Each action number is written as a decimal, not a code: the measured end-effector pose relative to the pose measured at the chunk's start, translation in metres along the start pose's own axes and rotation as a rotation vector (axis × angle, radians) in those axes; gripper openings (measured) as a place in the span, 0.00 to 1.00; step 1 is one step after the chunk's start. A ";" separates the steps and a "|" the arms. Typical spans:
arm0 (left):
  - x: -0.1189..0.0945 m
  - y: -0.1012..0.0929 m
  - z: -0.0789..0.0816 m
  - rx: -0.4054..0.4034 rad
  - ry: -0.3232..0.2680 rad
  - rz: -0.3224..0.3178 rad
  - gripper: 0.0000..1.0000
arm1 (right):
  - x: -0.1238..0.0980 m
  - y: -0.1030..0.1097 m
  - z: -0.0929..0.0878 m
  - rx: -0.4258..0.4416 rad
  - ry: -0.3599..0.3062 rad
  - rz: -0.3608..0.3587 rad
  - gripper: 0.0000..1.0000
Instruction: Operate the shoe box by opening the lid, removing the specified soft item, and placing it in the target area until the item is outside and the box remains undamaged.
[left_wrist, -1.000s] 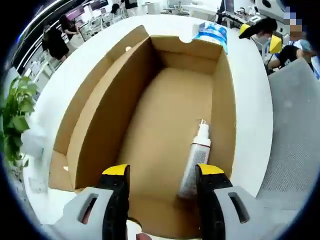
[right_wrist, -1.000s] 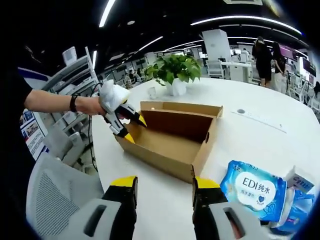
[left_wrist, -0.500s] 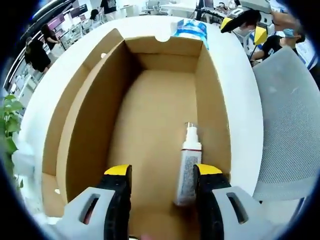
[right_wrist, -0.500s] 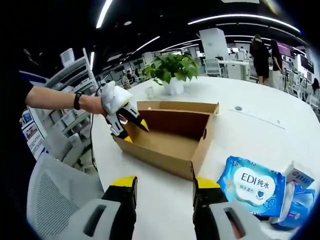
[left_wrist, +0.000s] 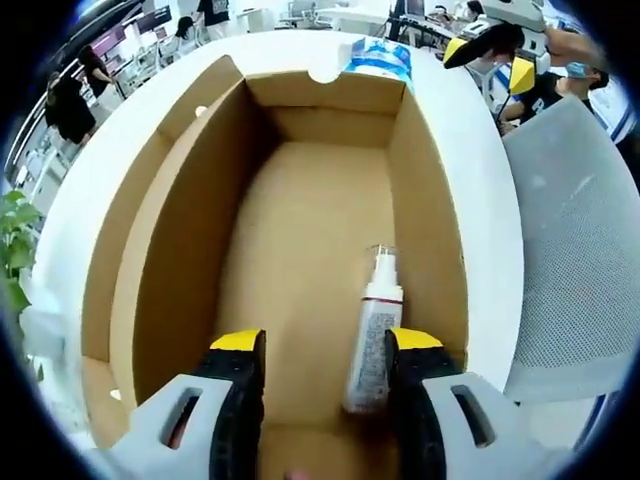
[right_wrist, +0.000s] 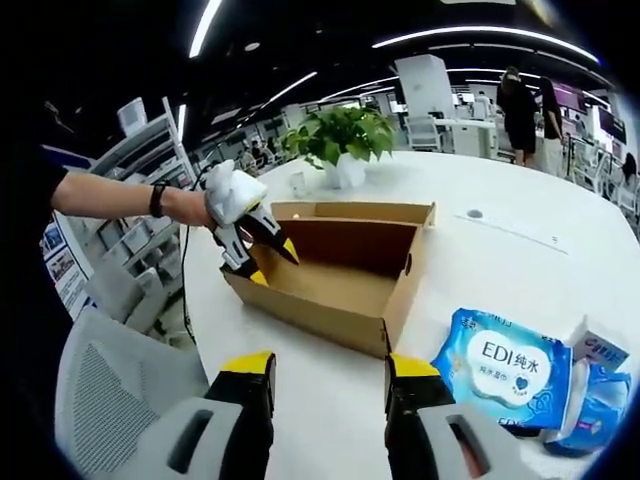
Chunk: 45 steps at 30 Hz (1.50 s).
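Nearby, wipes pack (right_wrist: 505, 371) reads "EDI" (Chinese characters too); box (left_wrist: 300, 250) open, both jaws apart, empty.

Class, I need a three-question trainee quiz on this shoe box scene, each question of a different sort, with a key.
1. True or false: the shoe box is open.
2. What lies inside the box? A) a white bottle B) a shoe C) a plant
3. Fill in: the blue wipes pack lies on the white ____.

Key: 1 true; 2 A; 3 table. The left tongs hang open over the box; the right tongs are open too.
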<state>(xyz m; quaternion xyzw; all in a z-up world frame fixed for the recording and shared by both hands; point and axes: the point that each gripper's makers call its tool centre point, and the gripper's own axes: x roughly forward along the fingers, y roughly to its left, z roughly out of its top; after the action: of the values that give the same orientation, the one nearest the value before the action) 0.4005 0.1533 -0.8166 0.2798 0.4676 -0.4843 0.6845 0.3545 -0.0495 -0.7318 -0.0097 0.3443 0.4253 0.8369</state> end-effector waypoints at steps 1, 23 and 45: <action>0.001 -0.004 0.002 -0.010 -0.011 -0.021 0.51 | 0.000 0.000 0.000 0.002 -0.001 0.000 0.41; 0.009 -0.010 0.000 0.072 -0.008 -0.024 0.45 | 0.004 0.005 -0.004 0.020 0.003 -0.003 0.40; 0.013 -0.012 0.006 0.186 -0.031 -0.034 0.19 | 0.007 0.011 -0.004 0.010 0.009 0.013 0.40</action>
<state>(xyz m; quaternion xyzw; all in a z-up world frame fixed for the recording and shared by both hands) 0.3927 0.1390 -0.8249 0.3264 0.4145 -0.5415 0.6545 0.3470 -0.0386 -0.7353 -0.0051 0.3503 0.4287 0.8327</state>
